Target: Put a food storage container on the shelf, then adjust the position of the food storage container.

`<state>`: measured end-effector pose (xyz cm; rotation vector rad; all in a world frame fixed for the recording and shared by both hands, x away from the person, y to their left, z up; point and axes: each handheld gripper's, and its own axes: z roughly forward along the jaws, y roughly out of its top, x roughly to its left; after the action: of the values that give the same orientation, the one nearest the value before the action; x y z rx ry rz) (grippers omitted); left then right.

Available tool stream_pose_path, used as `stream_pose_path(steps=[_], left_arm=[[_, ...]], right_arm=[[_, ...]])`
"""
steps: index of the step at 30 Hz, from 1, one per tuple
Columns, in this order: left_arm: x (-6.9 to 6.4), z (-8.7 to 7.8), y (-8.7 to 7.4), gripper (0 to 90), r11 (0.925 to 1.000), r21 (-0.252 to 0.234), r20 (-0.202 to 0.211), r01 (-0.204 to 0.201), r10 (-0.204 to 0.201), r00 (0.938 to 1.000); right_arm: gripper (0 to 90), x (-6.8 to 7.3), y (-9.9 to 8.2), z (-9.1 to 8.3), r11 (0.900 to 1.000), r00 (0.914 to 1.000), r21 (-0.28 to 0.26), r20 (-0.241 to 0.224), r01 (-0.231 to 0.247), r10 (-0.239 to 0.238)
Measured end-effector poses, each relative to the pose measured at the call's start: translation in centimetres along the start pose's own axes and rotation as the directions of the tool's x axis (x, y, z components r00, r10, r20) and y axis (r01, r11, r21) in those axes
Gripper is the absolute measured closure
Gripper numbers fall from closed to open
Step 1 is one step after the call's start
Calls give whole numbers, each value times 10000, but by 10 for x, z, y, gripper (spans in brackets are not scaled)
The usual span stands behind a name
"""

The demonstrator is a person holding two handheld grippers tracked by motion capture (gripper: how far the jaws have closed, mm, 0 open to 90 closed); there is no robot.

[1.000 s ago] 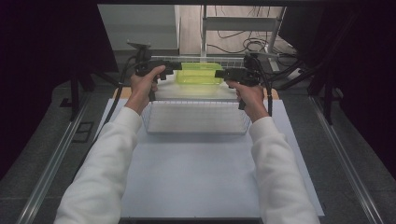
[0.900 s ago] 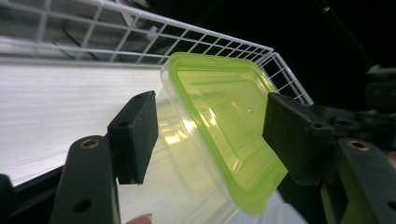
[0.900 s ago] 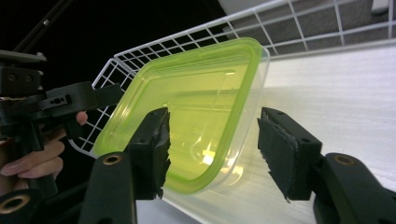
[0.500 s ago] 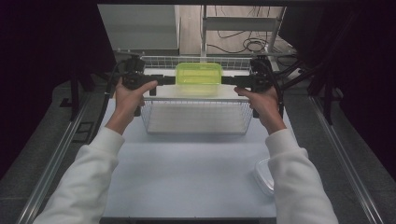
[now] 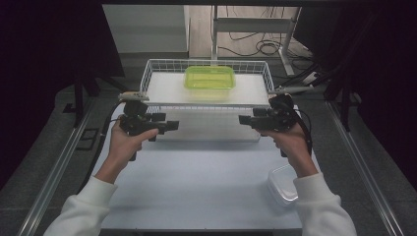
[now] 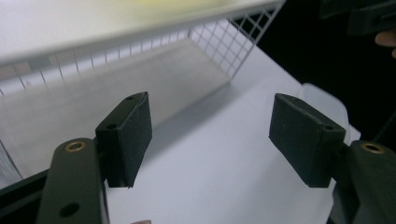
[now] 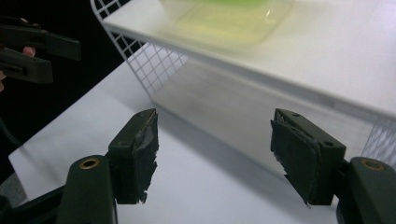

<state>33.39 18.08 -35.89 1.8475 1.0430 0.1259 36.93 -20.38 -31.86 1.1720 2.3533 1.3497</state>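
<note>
1. The left gripper (image 5: 169, 126) has its black padded jaws wide apart and holds nothing; between its pads (image 6: 133, 133) there is only bare white tabletop (image 6: 224, 177).
2. The right gripper (image 5: 244, 119) is the same: jaws spread, nothing gripped, its worn pads (image 7: 140, 154) framing empty table.
3. Both grippers hover above the table in front of the white wire-mesh rack (image 5: 206, 105), tips pointing inward toward each other, one at each front corner.
4. The translucent lime-green plastic container (image 5: 209, 77) sits on the rack's white top shelf, beyond and above both sets of jaws, roughly centred between them and touching neither.
5. A clear plastic lid (image 5: 284, 184) lies on the table behind the right gripper, beside that forearm (image 5: 319, 201). In the left gripper view it appears just past the far jaw (image 6: 327, 100).
6. By my judgement the likely step is fetching that lid for the container. To do it well, keep the right jaws open, swing back and down to the lid's edge, and close on the rim rather than the flat centre, since thin clear plastic will flex and slip.
7. Keep the left gripper free near the rack to steady the container during fitting.
</note>
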Motion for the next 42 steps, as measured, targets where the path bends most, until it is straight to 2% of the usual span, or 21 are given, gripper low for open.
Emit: stream_pose_path(steps=[1,2,4,6,9,13,14,15,17,21,22,25,26,31,38,42], left_arm=[[0,0,0,296,10000,0,0,0,0,10000],[0,0,-6,296,10000,17,2,30,-30,10000],[-1,2,-22,296,9995,289,88,109,-112,9999],[-1,3,-27,296,9991,408,147,125,-131,9998],[1,6,-44,292,9969,705,172,336,-349,9992],[3,8,-56,290,9951,871,125,459,-471,9988],[3,8,-59,290,9946,919,106,492,-504,9987],[4,9,-63,290,9935,1019,73,514,-524,9986],[7,12,-71,288,9897,1339,-61,501,-497,9987],[10,15,-79,287,9860,1580,-210,531,-504,9985],[12,16,-83,286,9842,1664,-262,601,-566,9981],[13,16,-86,285,9828,1731,-290,646,-605,9977],[13,17,-87,284,9820,1800,-361,566,-509,9981],[13,20,-87,284,9813,1814,-209,642,-614,9979],[14,21,-86,281,9811,1831,-216,632,-602,9980],[14,22,-87,276,9798,1904,-207,606,-577,9981]], right_arm=[[320,0,-6,-2,10000,10000,37,-30,15,-14],[320,0,-6,-2,10000,10000,37,-30,15,-14],[322,0,-24,-8,9997,9999,209,42,119,-120],[323,-1,-30,-9,9995,9998,270,88,179,-182],[323,0,-54,-11,9966,9997,791,37,224,-227],[323,-1,-68,-10,9934,9998,1131,-9,197,-197],[323,-1,-76,-9,9920,9999,1257,-25,133,-131],[323,-1,-76,-9,9920,9999,1257,-25,133,-131],[323,-1,-87,-2,9870,9999,1602,-86,134,-122],[323,-2,-94,6,9806,9999,1953,-39,164,-160],[323,-3,-97,8,9791,10000,2034,-65,57,-45],[323,-4,-99,9,9783,9998,2074,-176,-8,45],[323,-4,-101,9,9774,9999,2116,-139,-20,50],[323,-4,-105,9,9760,9999,2175,-157,-36,72],[323,-4,-109,6,9744,9999,2246,-3,-123,127],[317,-7,-111,6,9738,9995,2267,284,-196,135]])
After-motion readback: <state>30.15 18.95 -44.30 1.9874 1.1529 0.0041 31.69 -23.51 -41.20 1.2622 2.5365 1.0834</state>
